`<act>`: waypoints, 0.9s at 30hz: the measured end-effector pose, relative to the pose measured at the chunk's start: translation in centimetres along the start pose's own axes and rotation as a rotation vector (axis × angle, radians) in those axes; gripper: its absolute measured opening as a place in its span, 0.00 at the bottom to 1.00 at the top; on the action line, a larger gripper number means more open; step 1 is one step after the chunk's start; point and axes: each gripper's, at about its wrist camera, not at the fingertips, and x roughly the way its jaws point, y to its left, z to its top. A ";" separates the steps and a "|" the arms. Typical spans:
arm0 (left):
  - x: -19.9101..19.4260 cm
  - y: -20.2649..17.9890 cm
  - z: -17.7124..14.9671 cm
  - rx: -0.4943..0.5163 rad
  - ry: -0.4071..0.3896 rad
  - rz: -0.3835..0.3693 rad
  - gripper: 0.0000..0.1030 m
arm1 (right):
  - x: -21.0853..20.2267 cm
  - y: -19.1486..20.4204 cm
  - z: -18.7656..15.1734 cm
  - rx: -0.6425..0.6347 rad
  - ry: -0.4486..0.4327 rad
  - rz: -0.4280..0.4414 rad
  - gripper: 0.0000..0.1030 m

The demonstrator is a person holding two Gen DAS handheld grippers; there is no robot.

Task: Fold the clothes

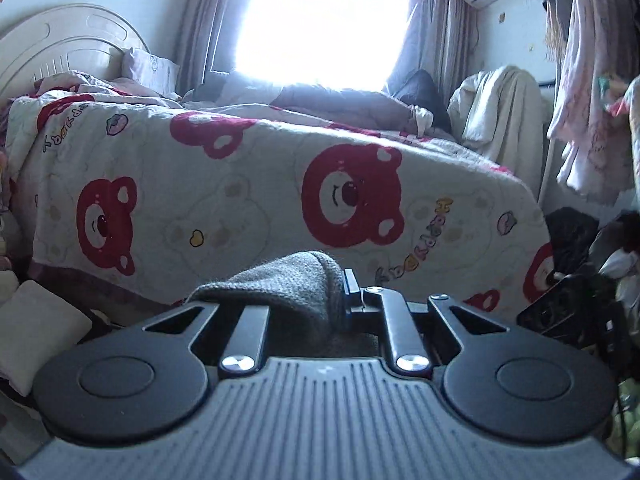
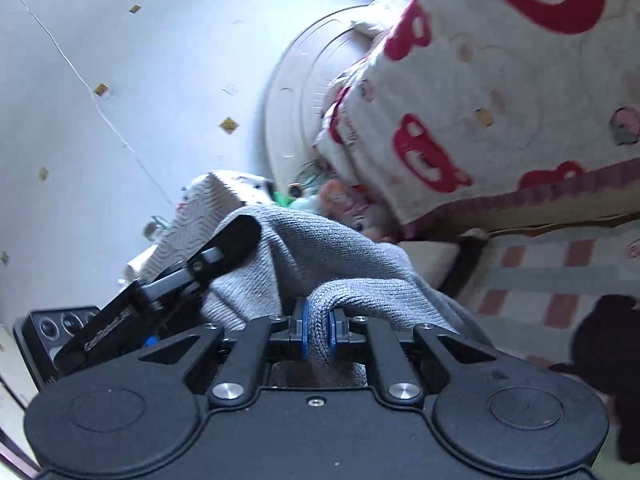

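left claw (image 1: 320,292) – clamps grey knit garment (image 1: 288,280) | right claw (image 2: 317,336) – clamps same garment

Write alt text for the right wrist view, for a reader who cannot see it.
The right hand-held gripper is shut on a bunched fold of grey knit garment, which drapes away from its blue pads. The left hand-held gripper reaches in from the left against the same cloth. Behind are a tilted bed with a red bear blanket and a white wall.
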 end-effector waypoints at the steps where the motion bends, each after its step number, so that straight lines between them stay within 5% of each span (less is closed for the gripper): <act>1: 0.5 0.2 -0.7 0.023 0.001 0.027 0.13 | -0.1 -0.6 -0.3 -0.024 -0.004 -0.038 0.12; 6: 0.7 5.6 -4.5 -0.026 0.043 0.126 0.13 | 1.9 -3.0 -3.1 -0.205 0.005 -0.263 0.12; 11: 1.7 11.8 -8.0 -0.083 0.105 0.215 0.13 | 6.3 -5.0 -2.9 -0.279 0.057 -0.332 0.12; 18: 3.2 21.3 -10.0 -0.170 0.092 0.358 0.14 | 15.2 -6.4 0.5 -0.440 0.146 -0.425 0.12; 19: 3.8 22.9 -10.7 -0.201 0.102 0.392 0.15 | 16.6 -6.7 0.4 -0.494 0.150 -0.454 0.26; 20: 4.5 24.4 -11.5 -0.229 0.116 0.424 0.20 | 18.0 -6.9 -0.1 -0.575 0.154 -0.522 0.50; 21: 5.4 25.7 -12.9 -0.241 0.149 0.454 0.20 | 19.0 -7.0 -1.1 -0.656 0.151 -0.613 0.56; 23: 6.8 27.9 -16.2 -0.234 0.218 0.495 0.22 | 19.3 -7.7 -3.1 -0.729 0.138 -0.721 0.56; 27: 7.7 30.8 -24.2 -0.238 0.366 0.505 0.23 | 15.3 -12.0 -7.0 -0.487 0.228 -0.575 0.56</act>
